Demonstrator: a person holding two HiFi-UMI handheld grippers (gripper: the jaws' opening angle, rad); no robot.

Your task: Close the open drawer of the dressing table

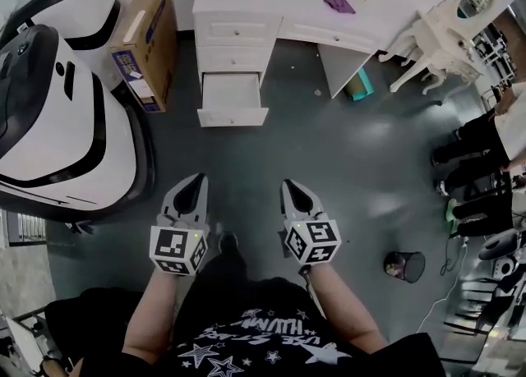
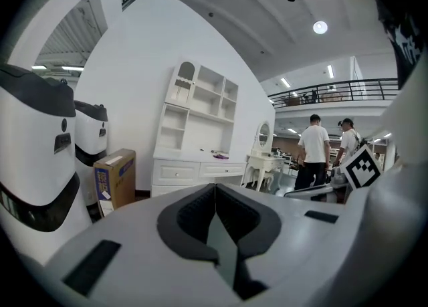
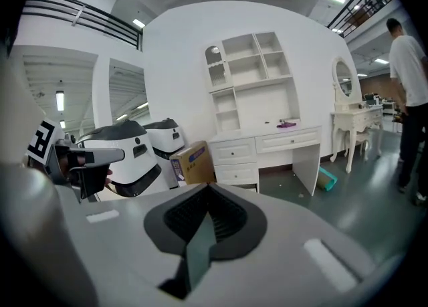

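The white dressing table [image 1: 283, 26] stands against the far wall, and its lowest left drawer [image 1: 233, 112] is pulled out over the dark floor. My left gripper [image 1: 191, 190] and right gripper [image 1: 296, 195] hang side by side above the floor, well short of the drawer and pointing toward it. Both are shut with nothing between their jaws. In the left gripper view the shut left gripper [image 2: 215, 185] faces the dressing table [image 2: 194, 165] in the distance. In the right gripper view the right gripper [image 3: 208, 185] covers the lower drawers of the dressing table [image 3: 267, 145].
Two large white machines [image 1: 57, 121] and a cardboard box [image 1: 146, 43] stand left of the drawer. At the right are a small white mirror table [image 1: 444, 39], people [image 1: 485, 154] and a waste bin [image 1: 405, 265]. A teal object [image 1: 359, 86] lies under the desk.
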